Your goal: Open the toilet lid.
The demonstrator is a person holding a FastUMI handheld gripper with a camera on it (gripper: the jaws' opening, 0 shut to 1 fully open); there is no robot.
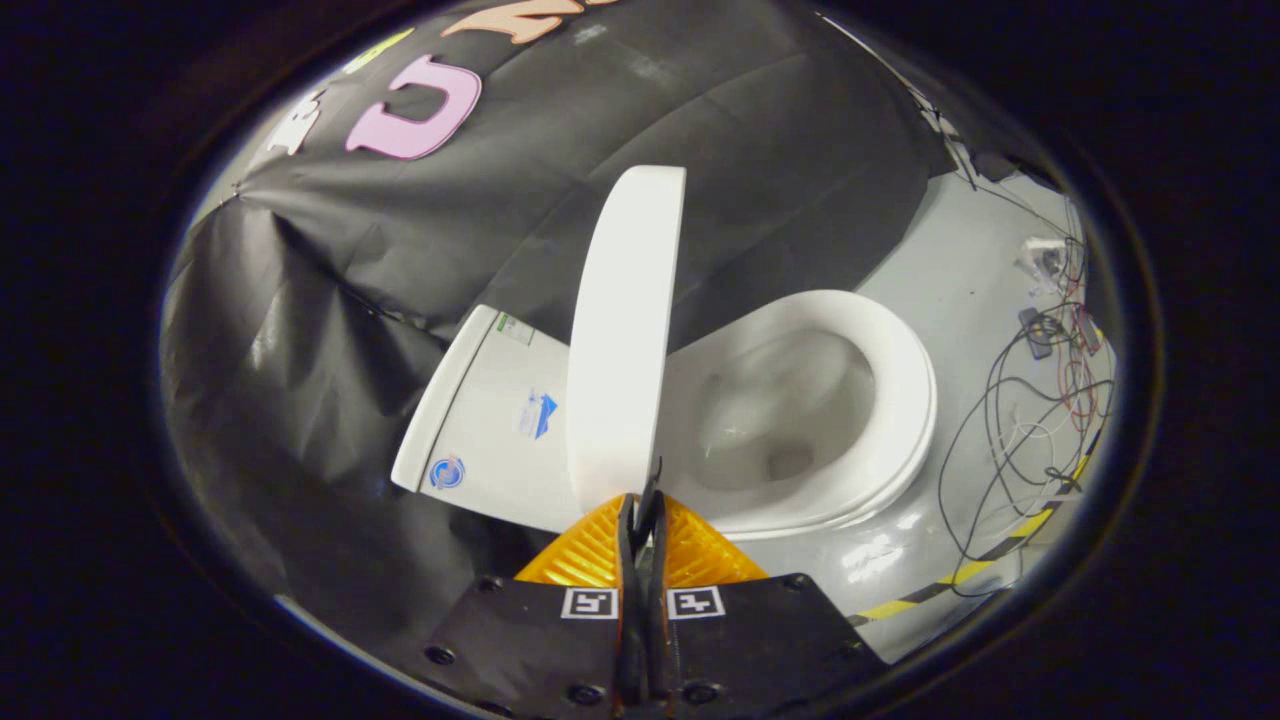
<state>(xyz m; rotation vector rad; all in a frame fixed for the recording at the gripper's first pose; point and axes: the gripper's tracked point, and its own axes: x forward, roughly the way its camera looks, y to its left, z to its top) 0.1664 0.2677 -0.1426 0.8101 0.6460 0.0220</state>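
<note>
- Black cloth (330, 330) hangs as the booth wall behind everything you face, creased and draped down to a grey floor (960, 290).
- On that floor, a white toilet (800, 500) sits just ahead of your hand-held gripper (641, 520), seen tilted because of how you hold the tool.
- Its lid (625, 330) is raised and stands roughly on edge, so you see mostly its thin rim and smooth outer face.
- Behind the lid is the white tank (490, 420), carrying a few small stickers.
- On the other side of the lid, the seat (900, 400) lies down around the open bowl (780, 420), and the pale inside of the bowl is fully in view.
- Your hand-held gripper has its two orange, ribbed fingers (585, 555) drawn together, with only a thin dark slit between them.
- Their tips reach right up to the lower edge of the lid; you cannot tell from this view whether they pinch that edge or merely touch it.
- Two small square black-and-white markers (695, 602) sit on the gripper's black body, one on each side of the slit.
- Beyond the seat, loose dark cables (1010, 440) tangle across the floor.
- Near those cables, a yellow-and-black striped tape line (960, 578) crosses the floor.
</note>
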